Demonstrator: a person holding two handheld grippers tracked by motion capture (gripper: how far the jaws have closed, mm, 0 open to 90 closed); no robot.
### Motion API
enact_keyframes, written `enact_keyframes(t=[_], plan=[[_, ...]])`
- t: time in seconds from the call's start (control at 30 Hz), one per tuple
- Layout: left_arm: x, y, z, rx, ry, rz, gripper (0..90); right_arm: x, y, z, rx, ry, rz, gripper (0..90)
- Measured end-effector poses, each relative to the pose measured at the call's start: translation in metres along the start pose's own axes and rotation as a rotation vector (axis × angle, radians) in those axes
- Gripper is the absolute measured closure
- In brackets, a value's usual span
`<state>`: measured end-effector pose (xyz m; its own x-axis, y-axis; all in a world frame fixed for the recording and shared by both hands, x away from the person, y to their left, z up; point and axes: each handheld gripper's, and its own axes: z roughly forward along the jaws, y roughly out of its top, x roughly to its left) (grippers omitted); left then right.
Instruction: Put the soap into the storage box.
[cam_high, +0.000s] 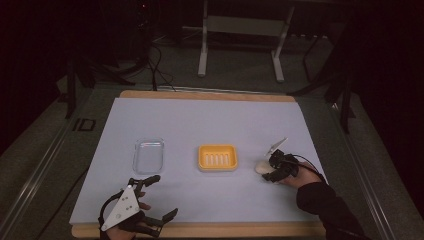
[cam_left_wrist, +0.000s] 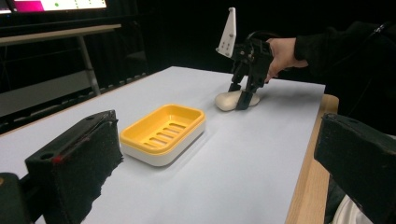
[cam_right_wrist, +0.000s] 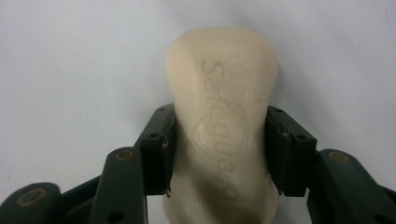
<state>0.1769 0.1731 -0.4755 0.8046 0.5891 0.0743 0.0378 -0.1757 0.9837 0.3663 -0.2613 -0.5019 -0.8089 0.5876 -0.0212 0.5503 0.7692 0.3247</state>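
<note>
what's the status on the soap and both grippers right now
Right gripper shut on soap bar, bar on the table. Left gripper open, idle near the front edge. Yellow soap dish empty, path to it clear.

You can make out a cursive brand word pressed into the top of the cream soap bar (cam_right_wrist: 224, 126), beginning with what looks like "S"; the rest is too soft to read for certain. At the table's far left edge stands a mark like "ID" (cam_high: 83, 124)
</note>
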Motion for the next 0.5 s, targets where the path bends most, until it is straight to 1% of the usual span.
enact_keyframes(t=[0.1, 0.17, 0.23, 0.27, 0.37, 0.4, 0.43, 0.5], plan=[[0.0, 0.0, 0.0, 0.002, 0.0, 0.001, 0.7, -0.003, 0.001, 0.0, 0.002, 0.009, 0.018, 48.9], [0.0, 0.0, 0.0, 0.002, 0.002, 0.002, 0.7, -0.005, 0.0, -0.001, -0.002, 0.001, 0.028, 48.9], [0.0, 0.0, 0.0, 0.003, 0.003, 0.003, 0.7, -0.01, 0.0, -0.004, -0.013, 0.023, 0.053, 49.0], [0.0, 0.0, 0.0, 0.004, 0.003, 0.002, 0.7, -0.011, 0.001, -0.006, -0.015, 0.025, 0.053, 49.0], [0.0, 0.0, 0.0, 0.004, 0.001, 0.002, 0.7, -0.013, 0.002, -0.011, -0.008, 0.007, 0.041, 49.1], [0.0, 0.0, 0.0, 0.004, 0.001, 0.003, 0.7, -0.014, 0.002, -0.013, -0.01, 0.006, 0.038, 49.1], [0.0, 0.0, 0.0, 0.003, 0.001, 0.002, 0.7, -0.016, 0.002, -0.014, -0.01, 0.007, 0.046, 49.1], [0.0, 0.0, 0.0, 0.003, 0.001, 0.003, 0.7, -0.019, 0.002, -0.017, -0.004, 0.011, 0.036, 49.0]])
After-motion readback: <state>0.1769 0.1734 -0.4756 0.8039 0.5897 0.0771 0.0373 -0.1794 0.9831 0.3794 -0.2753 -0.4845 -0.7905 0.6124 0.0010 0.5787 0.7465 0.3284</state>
